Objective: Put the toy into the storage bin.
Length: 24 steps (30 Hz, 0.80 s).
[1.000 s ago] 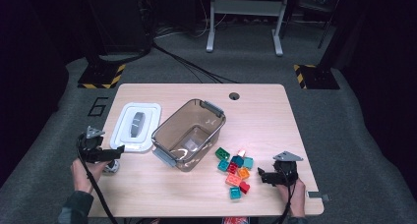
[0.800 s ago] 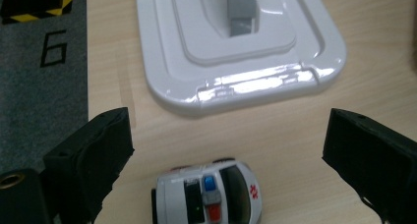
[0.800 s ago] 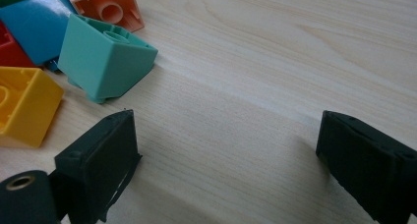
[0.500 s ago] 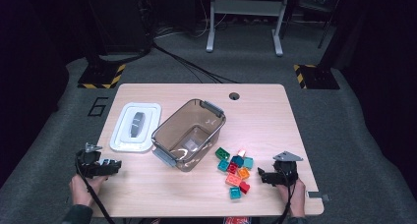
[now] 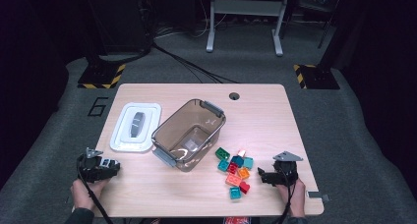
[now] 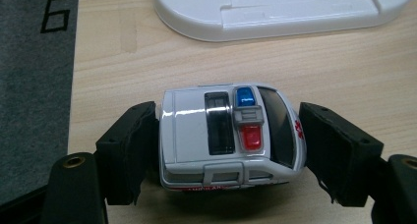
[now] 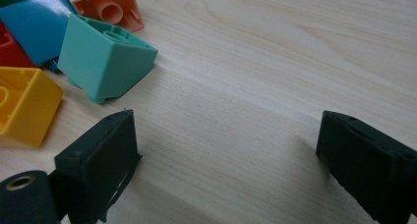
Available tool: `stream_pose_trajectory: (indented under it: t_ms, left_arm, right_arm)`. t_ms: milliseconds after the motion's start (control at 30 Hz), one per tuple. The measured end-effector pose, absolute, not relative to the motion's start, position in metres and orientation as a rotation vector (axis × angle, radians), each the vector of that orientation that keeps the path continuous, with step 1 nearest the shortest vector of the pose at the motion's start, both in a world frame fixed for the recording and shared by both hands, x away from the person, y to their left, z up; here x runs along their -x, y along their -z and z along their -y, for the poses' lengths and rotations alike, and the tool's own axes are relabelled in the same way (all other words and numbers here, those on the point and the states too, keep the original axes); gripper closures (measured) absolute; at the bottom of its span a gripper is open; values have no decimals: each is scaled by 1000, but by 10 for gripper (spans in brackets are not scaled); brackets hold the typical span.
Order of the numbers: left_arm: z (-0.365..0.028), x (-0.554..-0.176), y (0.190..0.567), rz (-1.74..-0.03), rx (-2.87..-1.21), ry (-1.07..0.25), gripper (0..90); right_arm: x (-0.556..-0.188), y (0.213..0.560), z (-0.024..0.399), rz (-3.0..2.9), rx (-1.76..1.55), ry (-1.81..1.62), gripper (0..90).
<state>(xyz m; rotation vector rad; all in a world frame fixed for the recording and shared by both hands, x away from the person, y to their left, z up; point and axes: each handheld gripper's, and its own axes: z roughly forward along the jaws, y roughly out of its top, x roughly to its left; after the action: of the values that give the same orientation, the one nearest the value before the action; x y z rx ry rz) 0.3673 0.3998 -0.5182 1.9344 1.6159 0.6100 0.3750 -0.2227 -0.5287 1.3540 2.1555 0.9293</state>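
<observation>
A white toy ambulance with blue and red roof lights lies on the wooden table. It sits between the jaws of my left gripper. The jaws have just been closing, and both pads touch its ends. In the high view my left gripper is at the table's near left corner, pointing right. My right gripper rests at the near right, open with bare wood between its jaws. Just left of it lie a teal brick and a yellow brick.
A clear plastic box stands open mid-table with its white lid flat to the left; the lid's edge lies just beyond the ambulance. Several coloured bricks are heaped right of the box. The table's left edge and grey floor are close.
My left gripper has come down and back toward the near edge, away from the lid. The right gripper has stayed put.
</observation>
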Motion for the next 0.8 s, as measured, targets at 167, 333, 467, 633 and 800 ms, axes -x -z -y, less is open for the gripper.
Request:
stream_pose_trajectory:
  t_ms: [167, 333, 467, 633, 800]
  left_arm:
    - [-397, -368, 517, -1605, -1955, -606, 254]
    - [-395, -367, 514, -1601, -1946, -616, 259]
    - [-395, -366, 507, -1584, -1940, -628, 259]
    - [-391, -366, 495, -1557, -1916, -631, 260]
    - [-384, -367, 480, -1522, -1907, -626, 259]
  right_arm:
    - [-375, 529, 223, -2157, -1354, -930, 79]
    - [-375, 529, 223, -2157, -1353, -933, 80]
    - [-375, 529, 223, -2158, -1352, -933, 81]
    - [-375, 529, 222, -2153, -1364, -939, 81]
    - [-375, 529, 222, -2152, -1364, -940, 81]
